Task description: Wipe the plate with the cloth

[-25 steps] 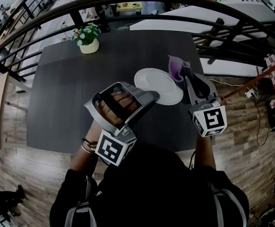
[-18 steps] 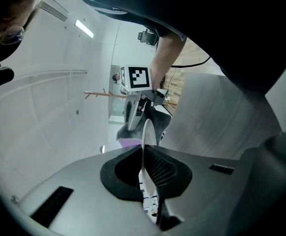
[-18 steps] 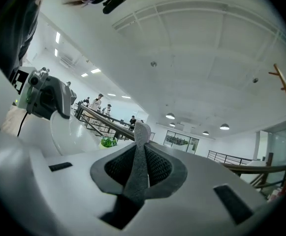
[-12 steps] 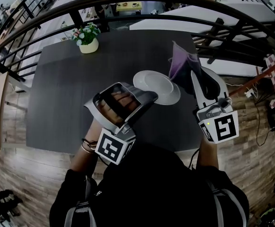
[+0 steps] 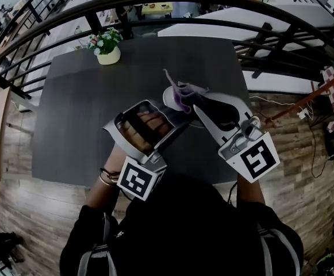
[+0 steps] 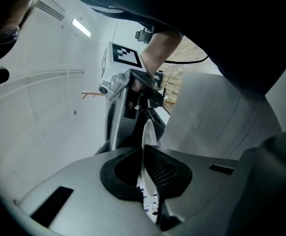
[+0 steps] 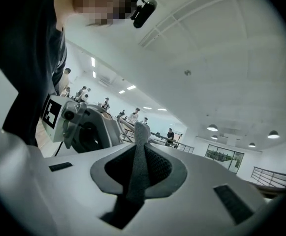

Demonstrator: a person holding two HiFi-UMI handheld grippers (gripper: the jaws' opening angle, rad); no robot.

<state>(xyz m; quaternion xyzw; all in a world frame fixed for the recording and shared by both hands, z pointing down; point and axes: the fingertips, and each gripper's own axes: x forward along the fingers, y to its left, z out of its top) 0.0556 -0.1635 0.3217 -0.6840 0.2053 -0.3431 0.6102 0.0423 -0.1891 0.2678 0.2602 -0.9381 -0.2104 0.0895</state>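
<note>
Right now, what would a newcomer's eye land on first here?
The purple cloth clamped in the right gripper, bunched over the white plate that the left gripper grips by its rim, at centre. Then the small flower pot at the far left corner of the dark table.

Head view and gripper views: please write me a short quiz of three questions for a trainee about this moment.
1. True or false: the left gripper is shut on the white plate.
2. What does the right gripper hold? A a sponge; B the purple cloth; C nothing.
3. What else stands on the dark table?
Key: 1 true; 2 B; 3 a pot of flowers.
</note>
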